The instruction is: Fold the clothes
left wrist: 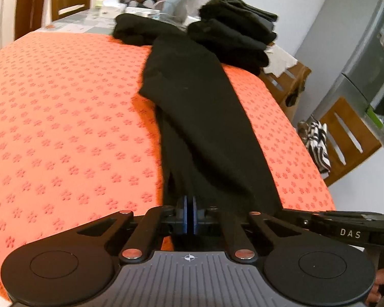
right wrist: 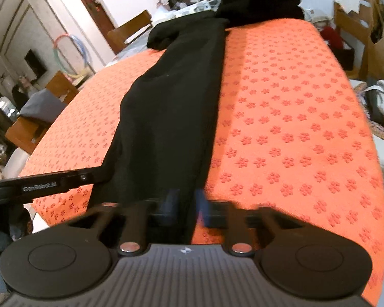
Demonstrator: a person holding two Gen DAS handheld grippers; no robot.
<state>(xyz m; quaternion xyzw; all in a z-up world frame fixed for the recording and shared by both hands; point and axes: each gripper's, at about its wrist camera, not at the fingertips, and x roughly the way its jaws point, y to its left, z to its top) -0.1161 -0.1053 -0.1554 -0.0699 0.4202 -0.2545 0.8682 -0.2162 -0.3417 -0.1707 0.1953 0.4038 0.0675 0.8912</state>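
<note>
Garment laid lengthwise on covered table, near end at front edge.
Long garment point(left wrist: 192, 107) runs toward the far edge of the tablecloth point(left wrist: 64, 102); stacked folded clothes point(left wrist: 233, 33) lie behind its far end, right side.

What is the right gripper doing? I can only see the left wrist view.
Observer: The right gripper is at the near end of the garment. It is shut, with the black cloth running between its blurred pads.
Operator: Is there anything fun in the room on that side?
Observer: Yes, a colourful hoop leans against the wall, beyond the table's left edge.
</note>
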